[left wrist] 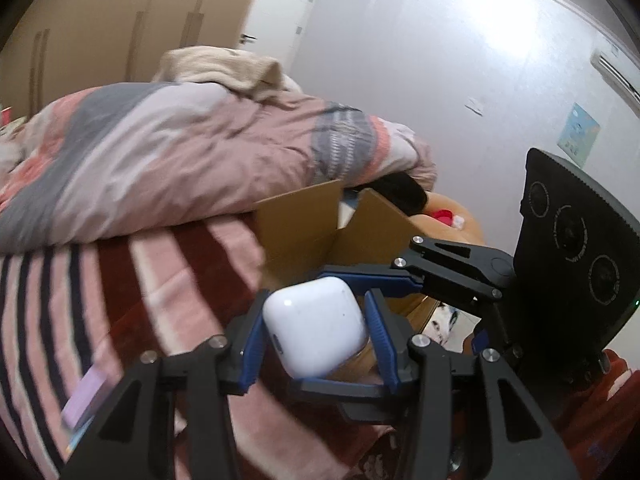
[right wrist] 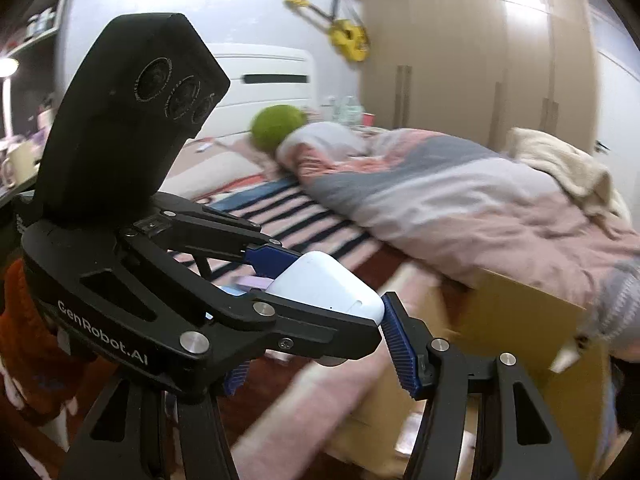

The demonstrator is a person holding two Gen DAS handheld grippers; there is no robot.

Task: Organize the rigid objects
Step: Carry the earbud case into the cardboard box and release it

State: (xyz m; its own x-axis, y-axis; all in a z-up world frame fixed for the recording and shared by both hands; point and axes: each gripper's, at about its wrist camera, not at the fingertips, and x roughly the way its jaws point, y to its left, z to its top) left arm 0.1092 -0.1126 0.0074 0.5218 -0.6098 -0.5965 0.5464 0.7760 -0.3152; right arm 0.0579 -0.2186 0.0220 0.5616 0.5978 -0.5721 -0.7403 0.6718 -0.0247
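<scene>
A white earbud case (left wrist: 316,326) sits between the blue pads of my left gripper (left wrist: 318,340), which is shut on it and holds it above the striped bed near an open cardboard box (left wrist: 308,236). In the right wrist view the left gripper (right wrist: 320,292) crosses in front, still holding the case (right wrist: 326,288). My right gripper (right wrist: 320,372) is open and empty; one blue pad (right wrist: 402,354) shows beside the case, and its other pad is mostly hidden behind the left gripper. The box (right wrist: 508,320) lies below and to the right.
A rumpled pink and grey quilt (left wrist: 180,160) covers the back of the bed and overhangs the box. A striped blanket (left wrist: 80,300) lies under the grippers. A green ball (right wrist: 276,124) sits by the headboard. Wardrobes (right wrist: 480,60) line the wall.
</scene>
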